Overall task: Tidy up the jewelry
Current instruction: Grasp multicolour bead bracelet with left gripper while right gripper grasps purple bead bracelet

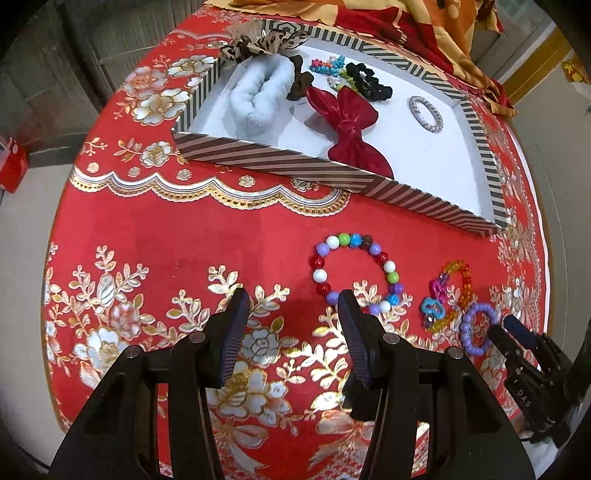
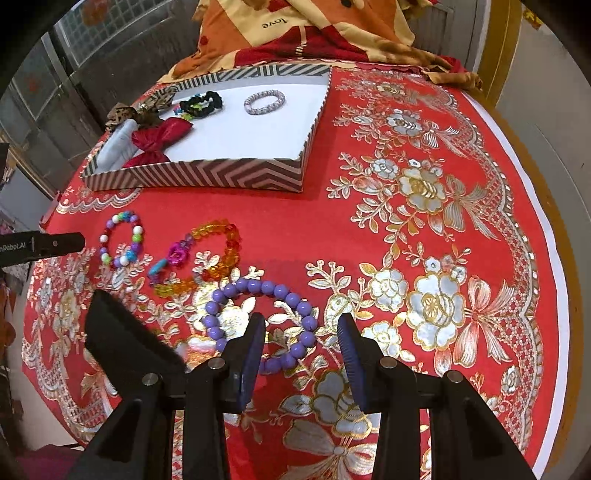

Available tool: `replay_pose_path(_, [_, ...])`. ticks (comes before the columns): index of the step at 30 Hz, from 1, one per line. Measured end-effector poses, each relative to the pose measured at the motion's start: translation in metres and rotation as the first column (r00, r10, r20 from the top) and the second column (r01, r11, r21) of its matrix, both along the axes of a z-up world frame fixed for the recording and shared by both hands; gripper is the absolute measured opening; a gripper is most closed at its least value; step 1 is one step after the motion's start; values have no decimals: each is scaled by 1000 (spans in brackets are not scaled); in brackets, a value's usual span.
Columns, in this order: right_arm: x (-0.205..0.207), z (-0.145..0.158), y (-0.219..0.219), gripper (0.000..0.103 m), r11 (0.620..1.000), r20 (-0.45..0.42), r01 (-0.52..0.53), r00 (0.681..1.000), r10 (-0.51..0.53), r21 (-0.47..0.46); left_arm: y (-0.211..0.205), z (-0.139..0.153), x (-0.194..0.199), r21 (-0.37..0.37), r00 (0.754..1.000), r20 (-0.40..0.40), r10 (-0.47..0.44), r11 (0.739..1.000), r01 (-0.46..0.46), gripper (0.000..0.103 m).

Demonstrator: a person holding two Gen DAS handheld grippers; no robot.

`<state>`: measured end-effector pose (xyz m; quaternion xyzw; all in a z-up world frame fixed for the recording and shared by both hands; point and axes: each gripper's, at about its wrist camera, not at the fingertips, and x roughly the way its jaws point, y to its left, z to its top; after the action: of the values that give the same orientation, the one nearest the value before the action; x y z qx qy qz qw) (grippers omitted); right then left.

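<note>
A striped box (image 1: pixel 280 162) (image 2: pixel 207 175) on the red cloth holds scrunchies, a red bow (image 1: pixel 347 122), a beaded piece and a silver bracelet (image 1: pixel 424 112) (image 2: pixel 264 100). On the cloth lie a multicoloured bead bracelet (image 1: pixel 354 271) (image 2: pixel 122 240), an orange bracelet with charms (image 1: pixel 448 299) (image 2: pixel 207 254) and a purple bead bracelet (image 1: pixel 478 328) (image 2: pixel 262 317). My left gripper (image 1: pixel 295 314) is open, its right finger at the multicoloured bracelet's near edge. My right gripper (image 2: pixel 301 332) is open, straddling the purple bracelet's right side.
A red tablecloth with gold and silver flowers (image 2: pixel 424 229) covers the round table. A folded orange and red blanket (image 2: pixel 306 33) lies behind the box. The right gripper (image 1: pixel 524 347) shows at the left wrist view's right edge.
</note>
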<state>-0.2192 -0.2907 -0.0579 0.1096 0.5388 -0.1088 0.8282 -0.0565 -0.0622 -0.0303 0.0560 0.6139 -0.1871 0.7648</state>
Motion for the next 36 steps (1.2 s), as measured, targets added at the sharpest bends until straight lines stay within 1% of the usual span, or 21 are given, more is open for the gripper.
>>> replay_pose_path(1, [1, -2, 0, 39, 1000, -6, -4, 1000, 4, -9, -1, -2, 1, -3, 1000, -2, 4, 1000, -4, 56])
replay_pose_path(5, [4, -5, -2, 39, 1000, -16, -14, 1000, 14, -19, -6, -10, 7, 4, 1000, -13, 19, 1000, -19, 56])
replay_pose_path(12, [8, -9, -1, 39, 999, -19, -34, 999, 33, -30, -15, -21, 11, 88, 1000, 13, 22, 996, -23, 56])
replay_pose_path(17, [10, -9, -1, 39, 999, -5, -38, 999, 38, -35, -23, -23, 11, 142, 999, 44, 2, 990, -8, 56])
replay_pose_path(21, [11, -9, 1, 39, 997, -1, -49, 999, 49, -54, -29, -24, 11, 146, 998, 63, -21, 989, 11, 56])
replay_pose_path(23, [11, -10, 2, 36, 996, 3, -56, 998, 57, -68, -31, -25, 10, 128, 998, 66, -23, 992, 14, 53])
replay_pose_path(24, [10, -10, 3, 30, 996, 10, -63, 998, 64, -68, -32, -24, 9, 123, 997, 75, -27, 992, 18, 48])
replay_pose_path(25, [9, -10, 3, 27, 995, 13, -65, 998, 66, -70, -33, -24, 8, 117, 996, 85, -37, 993, 27, 38])
replay_pose_path(26, [9, -10, 3, 25, 995, 15, -68, 998, 69, -74, -37, -22, 7, 110, 995, 92, -45, 993, 35, 31])
replay_pose_path(27, [9, -10, 3, 19, 995, 17, -73, 997, 75, -74, -38, -22, 7, 98, 994, 97, -55, 994, 45, 15])
replay_pose_path(28, [9, -9, 3, 15, 994, 17, -77, 997, 79, -74, -39, -22, 7, 85, 993, 97, -66, 995, 58, 10])
replay_pose_path(29, [9, -9, 3, 14, 994, 17, -80, 997, 81, -70, -48, -24, 9, 80, 992, 99, -75, 995, 67, 10])
replay_pose_path(31, [9, -8, 2, 8, 996, 27, -80, 996, 82, -44, -49, -24, 11, 64, 992, 90, -92, 994, 87, 8])
replay_pose_path(34, [5, 3, 0, 8, 997, 57, -68, 996, 70, -28, -46, -20, 18, 11, 996, 35, -81, 997, 81, 8])
replay_pose_path(36, [4, 14, 0, 8, 997, 83, -70, 994, 72, -27, -42, -9, 21, -2, 995, 48, -87, 996, 88, 8])
